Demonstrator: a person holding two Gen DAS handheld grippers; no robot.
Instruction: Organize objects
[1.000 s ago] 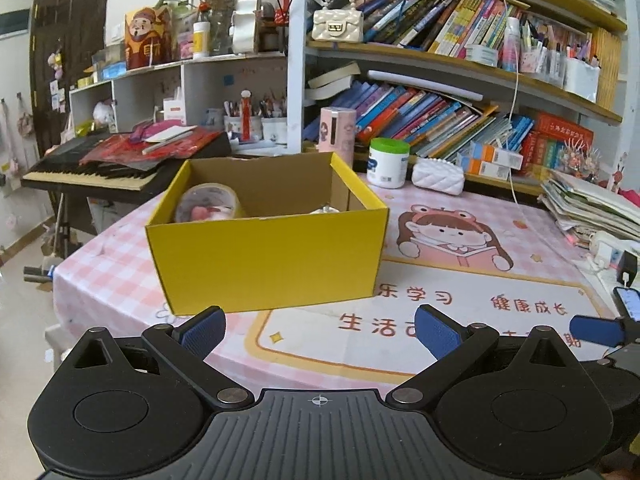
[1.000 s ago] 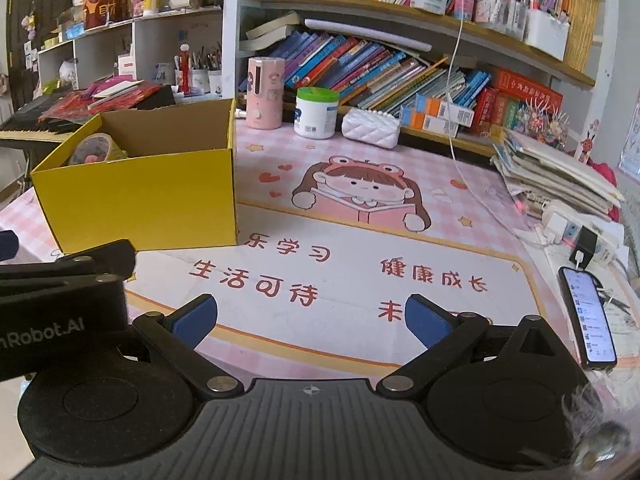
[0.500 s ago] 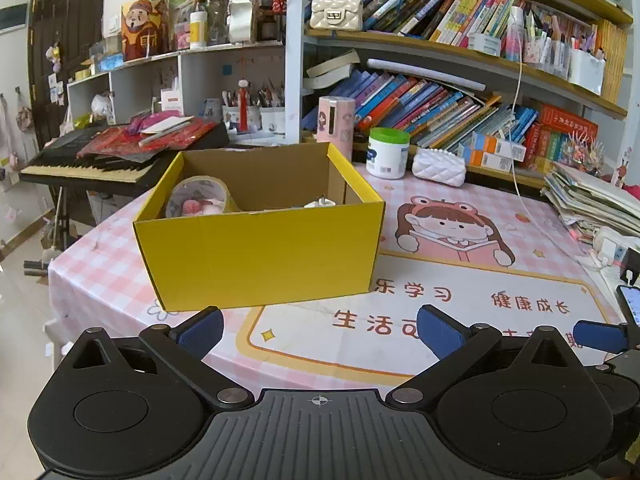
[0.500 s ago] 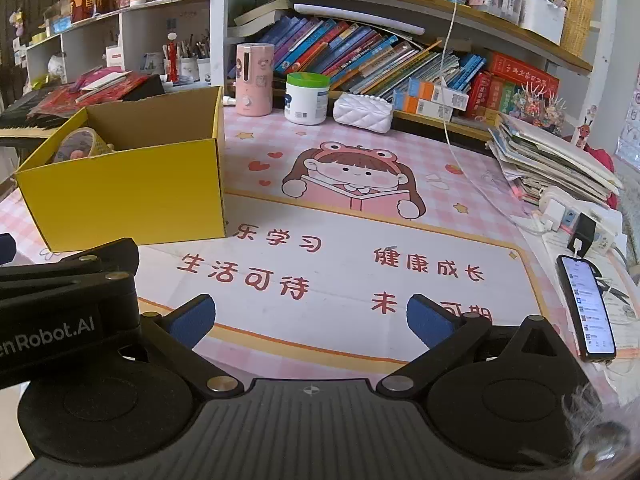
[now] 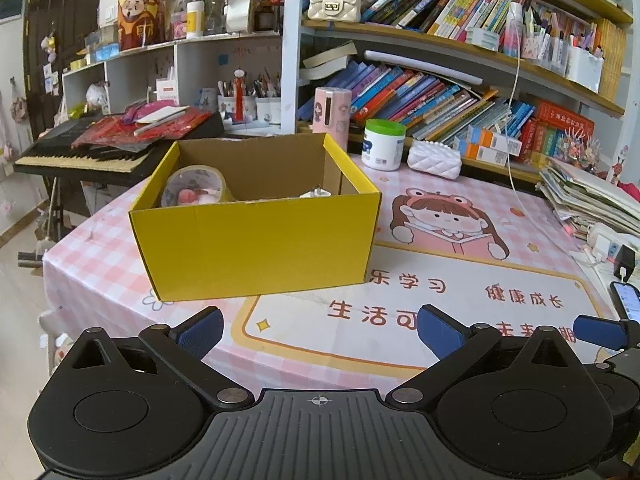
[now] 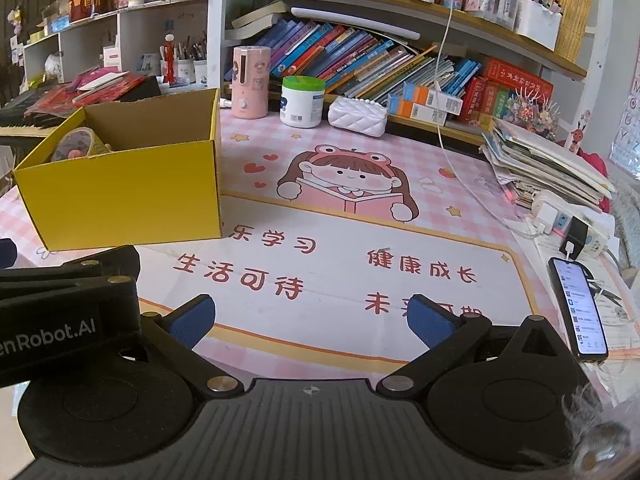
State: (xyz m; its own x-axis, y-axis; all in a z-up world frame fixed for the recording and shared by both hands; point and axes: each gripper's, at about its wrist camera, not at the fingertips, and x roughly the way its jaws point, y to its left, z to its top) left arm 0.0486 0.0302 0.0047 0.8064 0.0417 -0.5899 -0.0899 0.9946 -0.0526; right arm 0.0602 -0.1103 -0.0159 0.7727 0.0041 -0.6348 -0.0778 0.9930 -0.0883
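With both tools empty, I read this as a pause between placements, or possibly the end of the sorting.

Left wrist view: left tool (image 5: 318,330) has its blue pads spread wide, nothing between them, hovering low over the near edge of the desk (image 5: 100,264). Yellow box (image 5: 256,236) sits straight ahead on the pink checked cloth, open top, one corner on the printed mat (image 5: 460,280). Inside it, a tape roll (image 5: 194,184) leans at the left end and a small white item (image 5: 316,193) just shows over the front wall; I cannot identify it. One blue pad of the other tool pokes in at the right edge.

Right wrist view: right tool (image 6: 310,322) is likewise spread apart and empty, above the mat's lettering. Box lies to its left, well apart. Along the back of the desk, against the bookshelf, stand a pink cylinder (image 6: 250,82), a green-lidded white jar (image 6: 302,101) and a white quilted pouch (image 6: 358,115). A phone (image 6: 578,308) lies at the right edge, near a power strip (image 6: 560,220) and a stack of papers (image 6: 544,160).

Judgement: the open mat is bare, so any next candidates are those three at the back. Reaching one calls for a long forward travel of the right tool, aligning the spread pads around the jar or pouch, then carrying left to the box. The jar looks wide; pad spacing may be marginal.
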